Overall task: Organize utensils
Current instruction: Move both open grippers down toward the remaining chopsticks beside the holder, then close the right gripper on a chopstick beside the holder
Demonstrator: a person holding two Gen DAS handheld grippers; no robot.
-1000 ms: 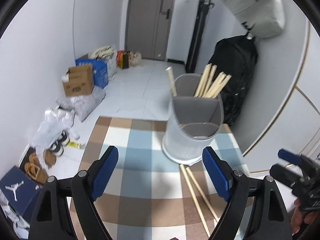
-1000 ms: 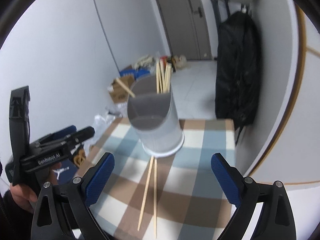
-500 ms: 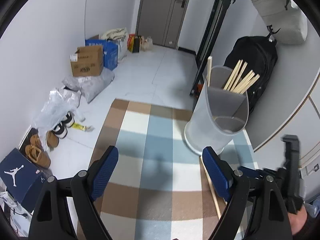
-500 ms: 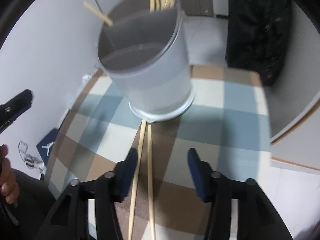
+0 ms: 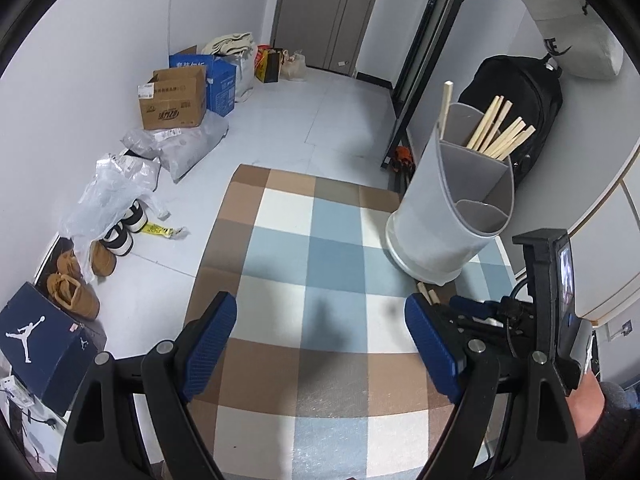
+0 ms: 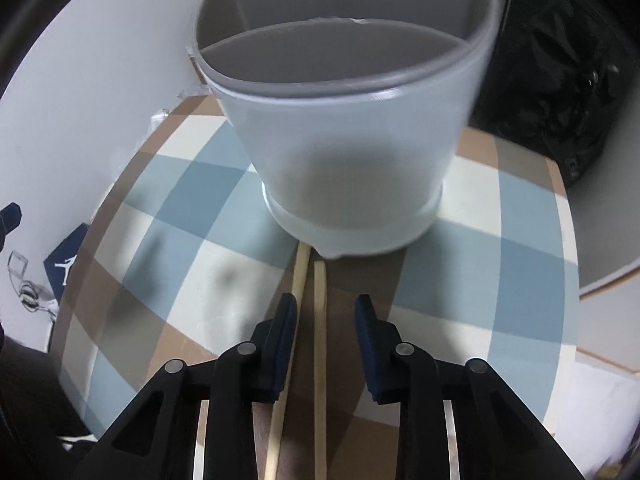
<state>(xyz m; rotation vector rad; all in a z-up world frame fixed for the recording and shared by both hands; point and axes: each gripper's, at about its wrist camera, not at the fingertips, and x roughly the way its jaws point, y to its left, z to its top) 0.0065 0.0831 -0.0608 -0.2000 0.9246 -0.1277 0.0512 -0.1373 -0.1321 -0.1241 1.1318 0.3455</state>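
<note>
Closing our right gripper (image 6: pixel 325 312) around chopsticks (image 6: pixel 319 320) lying on the checked surface (image 6: pixel 520 240).
Only our right view shows them between its narrowing fingers; our left gripper (image 5: pixel 320 344), fingers wide apart and empty, shows the holder (image 5: pixel 448 208) filled with sticks.

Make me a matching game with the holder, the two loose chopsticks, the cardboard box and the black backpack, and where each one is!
Things:
1. holder
2. loose chopsticks
3. cardboard box
4. backpack

Places:
A. on the floor by the left wall
B. flat on the checked mat, just in front of the holder
C. hanging on the wall behind the holder
D. upright on the mat, with chopsticks in its back section

Pairs: 1-D, 2-B, 3-A, 4-C
</note>
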